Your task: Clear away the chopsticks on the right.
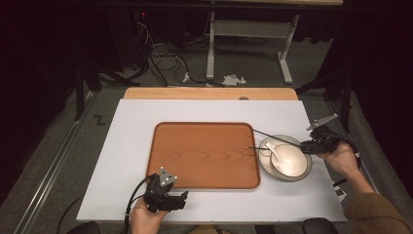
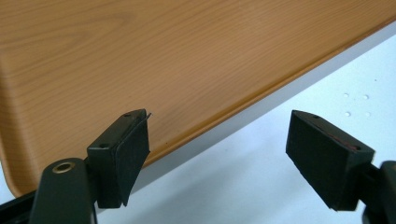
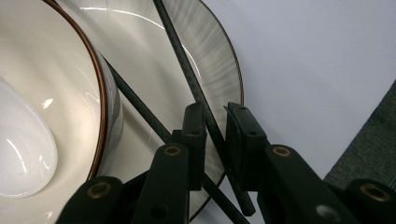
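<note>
On my counter (image 1: pixel 126 146) the tray (image 1: pixel 204 155) sits center; at its 3 o'clock lies the plate (image 1: pixel 302 172), carrying the bowl (image 1: pixel 291 161), spoon (image 1: pixel 272 151) inside, chopsticks (image 1: pixel 272 136) across the plate's rim.

Overhead light brightens the white table (image 1: pixel 214 109); the surroundings stay dark. Glare streaks the plate (image 3: pixel 210 51) and bowl (image 3: pixel 70 107). Both gripper views are soft at the near jaws.

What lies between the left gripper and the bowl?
In the high view, the wooden tray's near right corner and bare white tabletop separate the left gripper from the bowl.
</note>
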`<state>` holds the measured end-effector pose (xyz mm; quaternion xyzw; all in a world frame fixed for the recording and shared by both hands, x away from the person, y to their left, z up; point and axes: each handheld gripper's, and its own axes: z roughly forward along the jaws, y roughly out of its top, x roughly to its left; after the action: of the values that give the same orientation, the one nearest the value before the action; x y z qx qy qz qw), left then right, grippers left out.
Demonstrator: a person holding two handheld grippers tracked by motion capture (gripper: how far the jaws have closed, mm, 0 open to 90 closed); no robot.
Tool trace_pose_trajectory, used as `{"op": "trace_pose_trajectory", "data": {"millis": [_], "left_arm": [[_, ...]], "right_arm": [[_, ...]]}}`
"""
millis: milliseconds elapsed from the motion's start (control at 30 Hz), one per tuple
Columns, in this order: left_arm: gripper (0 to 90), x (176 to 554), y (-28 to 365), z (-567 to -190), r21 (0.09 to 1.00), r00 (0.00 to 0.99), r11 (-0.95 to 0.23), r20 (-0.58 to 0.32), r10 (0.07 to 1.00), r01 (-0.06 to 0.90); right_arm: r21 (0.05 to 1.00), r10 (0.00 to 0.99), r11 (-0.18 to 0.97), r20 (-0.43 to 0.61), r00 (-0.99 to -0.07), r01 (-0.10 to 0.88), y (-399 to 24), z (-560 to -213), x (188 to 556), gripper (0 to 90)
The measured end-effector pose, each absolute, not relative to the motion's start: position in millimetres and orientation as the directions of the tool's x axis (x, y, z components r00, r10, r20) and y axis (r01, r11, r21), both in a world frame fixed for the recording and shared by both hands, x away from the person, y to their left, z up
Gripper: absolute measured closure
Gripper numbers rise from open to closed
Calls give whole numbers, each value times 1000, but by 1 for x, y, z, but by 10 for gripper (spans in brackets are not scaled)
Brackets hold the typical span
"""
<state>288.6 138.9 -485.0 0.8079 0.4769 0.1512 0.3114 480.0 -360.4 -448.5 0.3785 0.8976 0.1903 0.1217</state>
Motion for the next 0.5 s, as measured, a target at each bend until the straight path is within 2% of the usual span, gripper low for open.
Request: {"op": "trace_pose_trajectory", "data": {"millis": [500], "left_arm": [[217, 289, 139, -486, 644, 502, -352, -57, 863, 679]], "right_arm": [[450, 725, 644, -100, -682, 619, -360, -452, 481, 859]]}}
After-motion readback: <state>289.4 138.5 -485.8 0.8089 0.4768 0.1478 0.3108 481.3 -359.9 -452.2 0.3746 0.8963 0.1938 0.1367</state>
